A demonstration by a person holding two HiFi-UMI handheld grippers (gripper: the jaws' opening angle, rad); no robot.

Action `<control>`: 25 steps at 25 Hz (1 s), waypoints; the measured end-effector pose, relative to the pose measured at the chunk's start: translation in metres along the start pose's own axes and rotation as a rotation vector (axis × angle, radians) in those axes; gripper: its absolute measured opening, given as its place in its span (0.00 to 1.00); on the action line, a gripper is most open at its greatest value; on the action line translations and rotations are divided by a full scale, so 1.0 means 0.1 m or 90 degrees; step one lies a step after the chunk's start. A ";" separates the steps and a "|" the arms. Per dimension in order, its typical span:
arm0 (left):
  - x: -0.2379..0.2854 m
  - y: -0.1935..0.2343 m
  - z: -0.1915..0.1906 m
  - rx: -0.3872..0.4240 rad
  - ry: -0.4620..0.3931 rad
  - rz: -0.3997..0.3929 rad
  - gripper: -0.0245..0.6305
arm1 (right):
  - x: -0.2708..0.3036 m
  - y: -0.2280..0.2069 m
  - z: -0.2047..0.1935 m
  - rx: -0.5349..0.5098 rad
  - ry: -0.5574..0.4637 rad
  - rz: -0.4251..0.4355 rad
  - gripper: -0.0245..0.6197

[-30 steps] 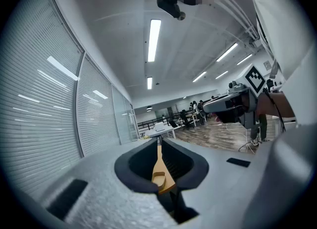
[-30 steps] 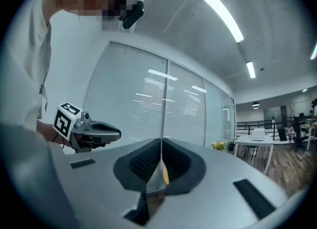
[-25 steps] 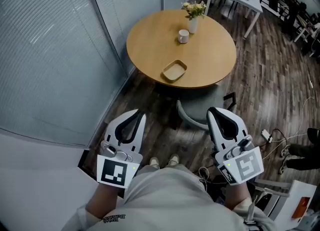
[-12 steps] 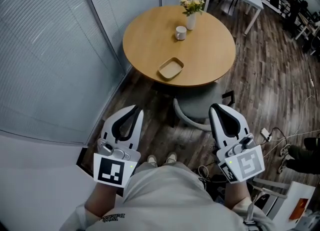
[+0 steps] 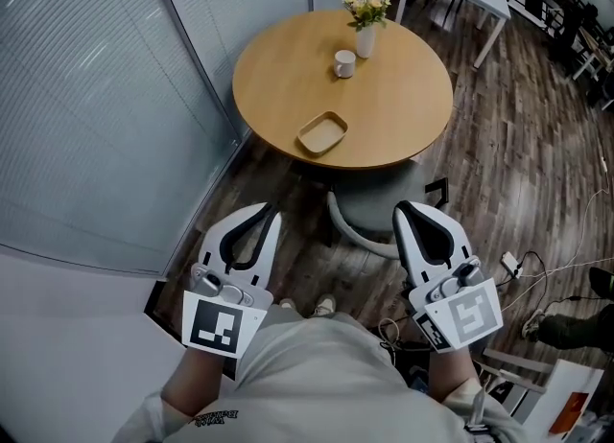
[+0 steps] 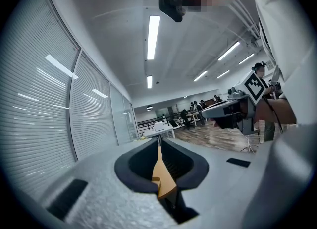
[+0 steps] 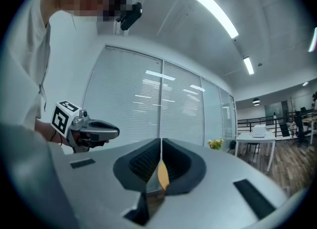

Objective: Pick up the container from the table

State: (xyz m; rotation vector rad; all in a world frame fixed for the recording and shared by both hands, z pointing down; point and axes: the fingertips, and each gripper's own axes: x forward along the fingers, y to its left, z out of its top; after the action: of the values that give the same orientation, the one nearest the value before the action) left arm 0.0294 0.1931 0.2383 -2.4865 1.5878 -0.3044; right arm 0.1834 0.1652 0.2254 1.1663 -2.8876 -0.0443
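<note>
Near the edge of the table (image 5: 403, 115) that faces the person, toward its left side, lies the container (image 5: 322, 132), a shallow tan tray, right way up and apparently empty, apart from everything else. A white cup (image 5: 344, 64) and a vase of flowers (image 5: 366, 34) stand close together by the far edge, well apart from the container, so they should not hinder a reach to it. Left gripper (image 5: 267, 216) and right gripper (image 5: 405, 211) are held side by side in front of the person's body, pointing level toward the table and well short of it; neither touches anything. Both gripper views show the jaws pressed together with nothing between them, only a sliver of tabletop seen past the tips. Judgement: approach stage, pick-up not begun. Whichever gripper takes the container must first part its jaws, and the tray's low rim toward the near edge offers the likeliest hold
</note>
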 end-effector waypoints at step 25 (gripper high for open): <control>0.09 -0.28 0.06 -0.001 -0.004 0.007 0.10 | -0.13 0.02 0.02 0.051 -0.023 0.044 0.09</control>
State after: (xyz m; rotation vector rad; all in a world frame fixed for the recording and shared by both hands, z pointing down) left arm 0.0597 0.1965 0.2402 -2.4762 1.5993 -0.2944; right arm 0.1914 0.1759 0.2229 1.0861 -2.9855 0.0520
